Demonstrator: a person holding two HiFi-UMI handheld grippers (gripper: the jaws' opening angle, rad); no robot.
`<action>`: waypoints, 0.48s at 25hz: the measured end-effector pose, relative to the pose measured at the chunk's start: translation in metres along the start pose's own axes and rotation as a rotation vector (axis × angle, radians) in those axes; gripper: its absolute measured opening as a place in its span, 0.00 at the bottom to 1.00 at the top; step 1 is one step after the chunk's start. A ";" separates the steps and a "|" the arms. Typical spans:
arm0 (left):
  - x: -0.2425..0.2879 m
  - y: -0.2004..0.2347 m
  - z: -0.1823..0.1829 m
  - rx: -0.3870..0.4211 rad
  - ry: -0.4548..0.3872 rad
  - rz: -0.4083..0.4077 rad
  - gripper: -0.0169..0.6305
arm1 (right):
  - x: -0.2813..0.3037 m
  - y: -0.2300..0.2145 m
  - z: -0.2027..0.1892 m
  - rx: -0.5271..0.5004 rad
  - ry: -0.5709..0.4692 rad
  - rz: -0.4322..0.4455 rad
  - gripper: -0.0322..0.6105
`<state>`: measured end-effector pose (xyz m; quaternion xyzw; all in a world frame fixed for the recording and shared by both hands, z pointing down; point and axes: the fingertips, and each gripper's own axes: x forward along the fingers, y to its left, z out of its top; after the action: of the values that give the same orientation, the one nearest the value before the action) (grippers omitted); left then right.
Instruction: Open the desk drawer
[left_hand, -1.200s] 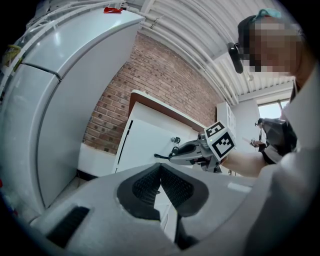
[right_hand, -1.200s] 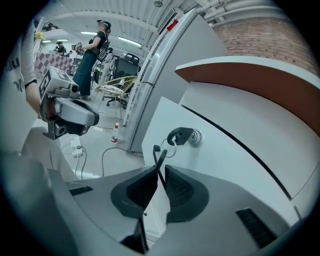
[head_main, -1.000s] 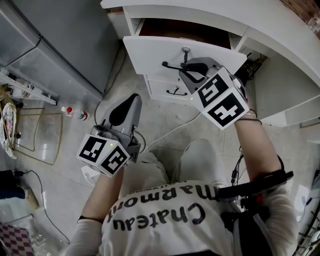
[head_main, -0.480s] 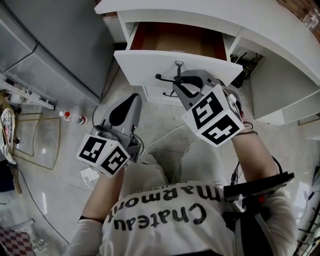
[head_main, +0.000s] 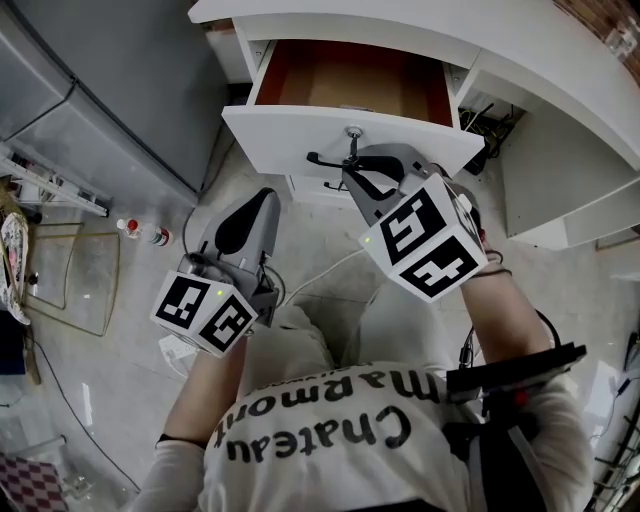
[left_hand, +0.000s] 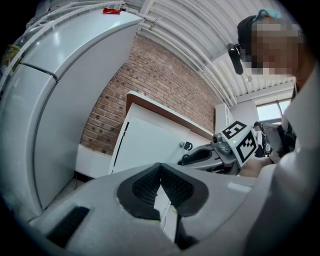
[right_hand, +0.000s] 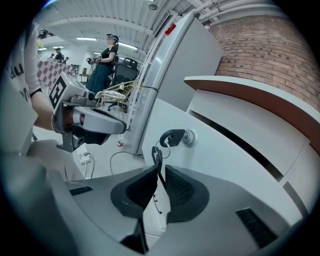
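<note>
As it's out, drawer (head_main: 300, 130): brown int.

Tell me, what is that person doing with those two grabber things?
A person is opening a desk drawer. The right gripper has its fingers shut on a black key that dangles from the drawer's lock. The drawer is already partly open, showing its brown inside. The left gripper hangs back near the person's lap, shut and empty.

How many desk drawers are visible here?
2: the top drawer, pulled open, and a closed lower drawer directly beneath it. Any further down would be hidden.
</note>
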<state>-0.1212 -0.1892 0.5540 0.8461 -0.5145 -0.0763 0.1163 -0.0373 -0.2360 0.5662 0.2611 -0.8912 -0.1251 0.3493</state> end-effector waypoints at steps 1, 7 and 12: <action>-0.001 -0.001 -0.001 0.001 0.003 0.000 0.05 | -0.001 0.001 0.001 0.002 0.001 0.001 0.12; -0.003 0.001 -0.001 -0.008 -0.003 0.010 0.05 | -0.009 0.016 -0.001 -0.003 -0.002 0.002 0.12; -0.003 0.000 -0.003 -0.014 -0.008 0.015 0.05 | -0.010 0.020 -0.004 -0.013 -0.005 -0.003 0.12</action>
<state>-0.1222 -0.1864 0.5568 0.8411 -0.5208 -0.0826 0.1207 -0.0364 -0.2142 0.5717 0.2598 -0.8908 -0.1319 0.3488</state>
